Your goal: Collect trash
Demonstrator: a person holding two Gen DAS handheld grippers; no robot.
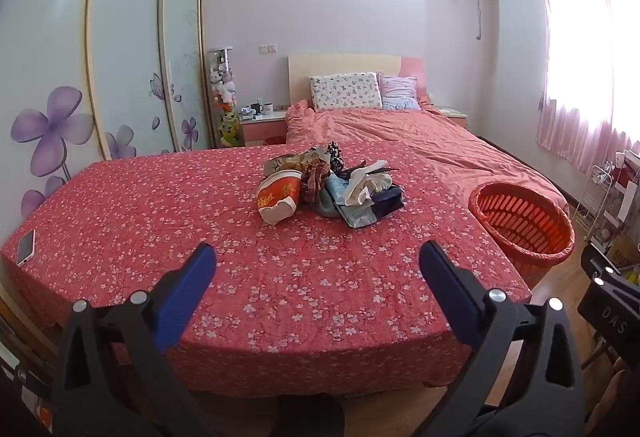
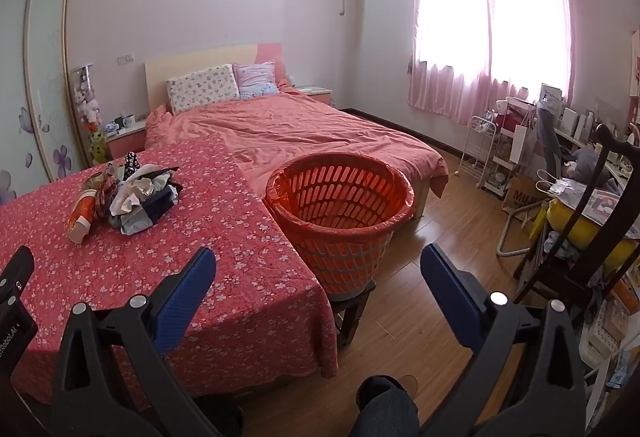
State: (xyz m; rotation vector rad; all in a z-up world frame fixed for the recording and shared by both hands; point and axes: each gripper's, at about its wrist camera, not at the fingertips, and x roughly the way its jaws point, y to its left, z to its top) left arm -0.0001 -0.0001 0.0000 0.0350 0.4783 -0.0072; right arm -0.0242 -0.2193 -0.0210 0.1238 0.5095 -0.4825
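Left gripper (image 1: 318,257) and right gripper (image 2: 318,261), both released, jaws spread wide with nothing between them. Trash pile (image 1: 332,187) lies on the floral-covered table (image 1: 200,237), at twelve o'clock from the left gripper and ten o'clock from the right. Pile includes a tipped red paper cup (image 1: 278,199), wrappers and crumpled paper. Orange slatted basket (image 2: 340,213), red-lined, stands just beside the table's edge on a stool (image 2: 352,311); no contents are visible inside. A phone (image 1: 26,247) lies at nine o'clock.
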